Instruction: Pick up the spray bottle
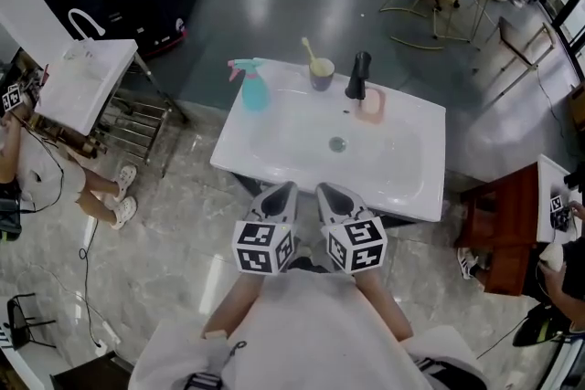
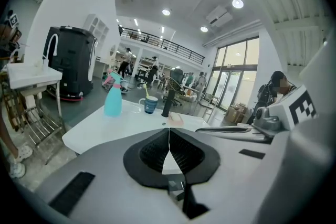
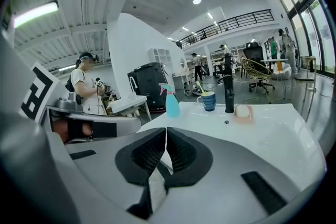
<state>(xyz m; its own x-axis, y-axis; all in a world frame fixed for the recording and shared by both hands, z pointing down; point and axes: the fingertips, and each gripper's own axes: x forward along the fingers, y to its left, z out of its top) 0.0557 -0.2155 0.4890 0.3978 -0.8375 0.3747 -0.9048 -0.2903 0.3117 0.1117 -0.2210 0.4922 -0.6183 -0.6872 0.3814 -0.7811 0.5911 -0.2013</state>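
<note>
In the head view, the teal plastic spray bottle with a pink trigger head [image 1: 253,87] stands upright on the far left corner of the white rectangular ceramic sink basin [image 1: 292,146]. A dark blue cup holding a yellow toothbrush [image 1: 321,73] is near on its right, followed by a black upright faucet [image 1: 358,75] and a pink soap dish [image 1: 370,108]. The left gripper [image 1: 281,193] and the right gripper [image 1: 329,194] sit side by side at the basin's near rim, well apart from the bottle. In the left gripper view the black ribbed pads are pressed together with nothing between them, and the bottle [image 2: 112,99] lies ahead and to the left of the line they point along. In the right gripper view the pads likewise meet on nothing, with the bottle [image 3: 171,102] almost straight ahead across the basin. The likely trouble is arriving with the jaws together: a blunt tip would push the light bottle over, or off the corner it stands close to. A wide sweep from the right could also clip the cup.
</note>
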